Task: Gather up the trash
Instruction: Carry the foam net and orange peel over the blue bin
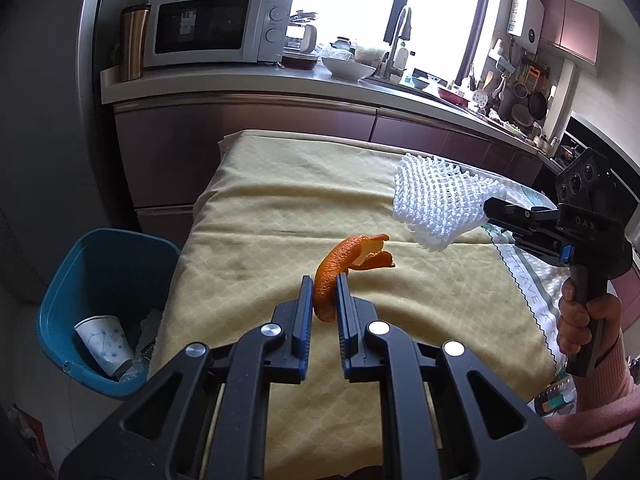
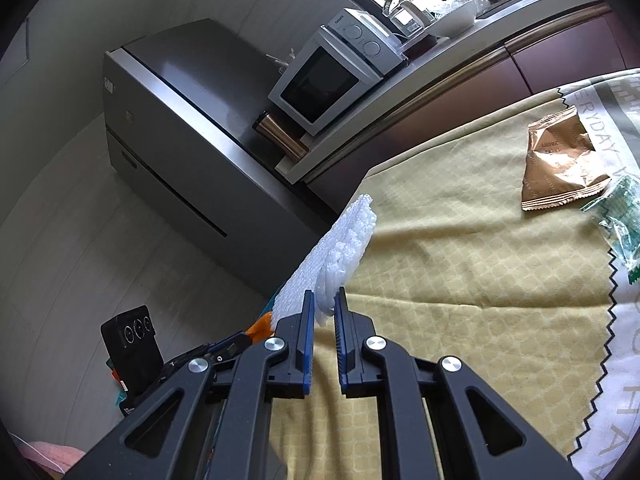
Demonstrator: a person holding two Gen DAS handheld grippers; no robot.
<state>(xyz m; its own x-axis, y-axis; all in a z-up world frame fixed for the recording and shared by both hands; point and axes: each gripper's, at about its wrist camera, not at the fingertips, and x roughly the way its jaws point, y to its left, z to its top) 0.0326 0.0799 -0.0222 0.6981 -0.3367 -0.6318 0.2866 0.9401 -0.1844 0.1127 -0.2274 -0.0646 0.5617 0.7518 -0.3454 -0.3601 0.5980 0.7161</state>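
Two grippers each carry a piece of trash above the yellow patterned tablecloth (image 1: 280, 208). The left gripper (image 1: 325, 286) is clenched on a curled orange peel (image 1: 344, 260), lifted off the cloth. At two o'clock from it, the right gripper (image 2: 324, 300) pinches a white foam fruit net (image 2: 340, 256). A blue plastic bin (image 1: 100, 256) holding a paper cup (image 1: 105, 344) stands at nine o'clock, probably on the floor. A brown foil snack wrapper (image 2: 560, 160) lies on the cloth.

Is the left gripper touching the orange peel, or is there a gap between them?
Touching. The left wrist view shows the left gripper with both fingers pressed against the orange peel, which is clamped between them and lifted off the yellow cloth.
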